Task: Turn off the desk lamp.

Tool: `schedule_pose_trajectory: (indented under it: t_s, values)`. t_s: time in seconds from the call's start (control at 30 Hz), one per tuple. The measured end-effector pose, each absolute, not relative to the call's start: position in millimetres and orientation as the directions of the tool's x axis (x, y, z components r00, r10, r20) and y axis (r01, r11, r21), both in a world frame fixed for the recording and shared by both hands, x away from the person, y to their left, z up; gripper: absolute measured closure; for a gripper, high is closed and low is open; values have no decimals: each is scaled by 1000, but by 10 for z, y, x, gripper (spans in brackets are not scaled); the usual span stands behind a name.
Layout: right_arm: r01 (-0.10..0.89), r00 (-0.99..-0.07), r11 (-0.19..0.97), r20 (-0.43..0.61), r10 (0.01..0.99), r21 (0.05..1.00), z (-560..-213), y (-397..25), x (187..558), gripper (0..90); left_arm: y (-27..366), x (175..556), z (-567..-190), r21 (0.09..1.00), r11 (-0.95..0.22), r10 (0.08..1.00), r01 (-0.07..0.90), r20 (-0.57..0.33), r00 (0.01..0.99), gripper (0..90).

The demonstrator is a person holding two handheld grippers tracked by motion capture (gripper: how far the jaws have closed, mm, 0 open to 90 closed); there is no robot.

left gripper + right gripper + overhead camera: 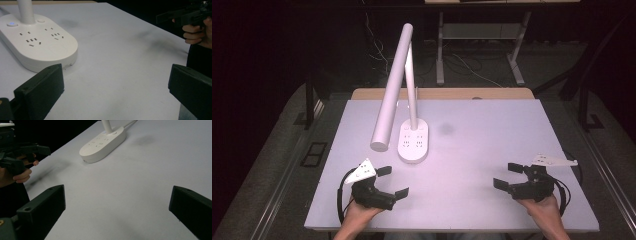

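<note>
High view: the white desk lamp [404,100] stands on the table [492,130] left of centre, toward the far side. The left gripper [393,182] and right gripper [505,175] sit near the front edge, both spread wide and empty.

Left gripper view: the lamp base [37,45] lies far-left of the wide jaws.

Right gripper view: the base [102,143] lies far off, jaws wide.

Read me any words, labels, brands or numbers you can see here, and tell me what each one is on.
None can be read. The white lamp base shows only socket slots, a button with a small blue light and a plain second button; no lettering is legible. The lamp head, table and both grippers carry no visible text.
</note>
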State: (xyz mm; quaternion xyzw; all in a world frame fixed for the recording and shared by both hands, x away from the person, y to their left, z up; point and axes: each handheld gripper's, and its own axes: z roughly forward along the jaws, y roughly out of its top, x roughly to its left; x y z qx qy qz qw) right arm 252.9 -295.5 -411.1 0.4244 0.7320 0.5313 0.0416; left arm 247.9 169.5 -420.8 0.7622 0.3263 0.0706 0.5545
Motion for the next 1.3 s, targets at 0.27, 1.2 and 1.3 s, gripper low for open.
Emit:
schedule_pose_trajectory:
  t_s: [0.27,1.2,1.3]
  values:
    - [579,-636,90,379,673,811,-4100,-2937,2509,6,1686,2482,-4214,891,-177,579,419,-250,776,0]
    - [602,-651,174,353,672,779,-4031,-2838,2543,7,1707,2476,-4212,891,-166,585,422,-256,770,0]
    - [604,-654,184,351,670,775,-4005,-2816,2563,6,1712,2476,-4211,892,-165,587,422,-255,769,0]
